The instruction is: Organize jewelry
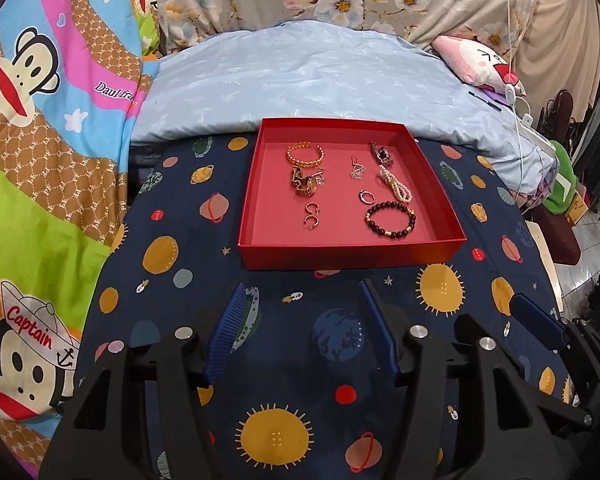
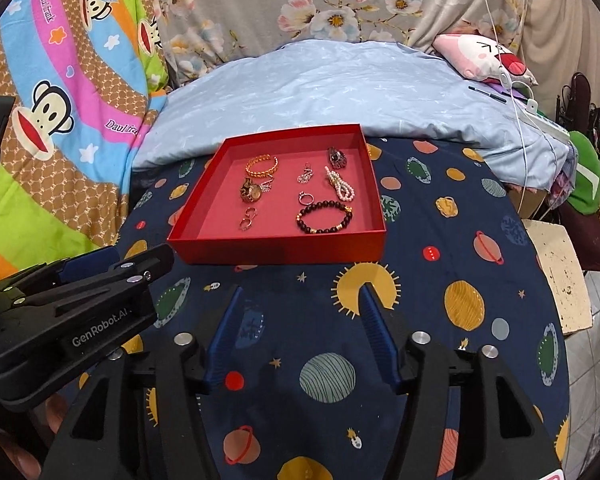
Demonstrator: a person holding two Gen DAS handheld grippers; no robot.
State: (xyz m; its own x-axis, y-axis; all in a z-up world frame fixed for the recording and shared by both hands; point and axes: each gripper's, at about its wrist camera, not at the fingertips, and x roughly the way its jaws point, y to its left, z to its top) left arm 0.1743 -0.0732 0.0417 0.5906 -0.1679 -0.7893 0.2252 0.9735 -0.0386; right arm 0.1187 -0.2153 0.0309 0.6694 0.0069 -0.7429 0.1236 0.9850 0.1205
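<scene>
The red tray (image 1: 350, 250) of jewelry is set on the planet-print bed cover (image 1: 300, 340), ahead of both open, empty tongs. Only in the right wrist view is the left tongs' (image 1: 302, 300) black body seen beside the right tongs (image 2: 300, 300); a cream stool (image 2: 560, 280) is shown there.

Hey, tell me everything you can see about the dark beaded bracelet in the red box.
The dark beaded bracelet is a closed loop of round, glossy near-black beads with a few small gold-coloured beads between them. It lies flat on the floor of the red box, in the near right part, close to the front wall. A small ring and a pearl strand lie just behind it, apart from it. Neither gripper touches it.
</scene>
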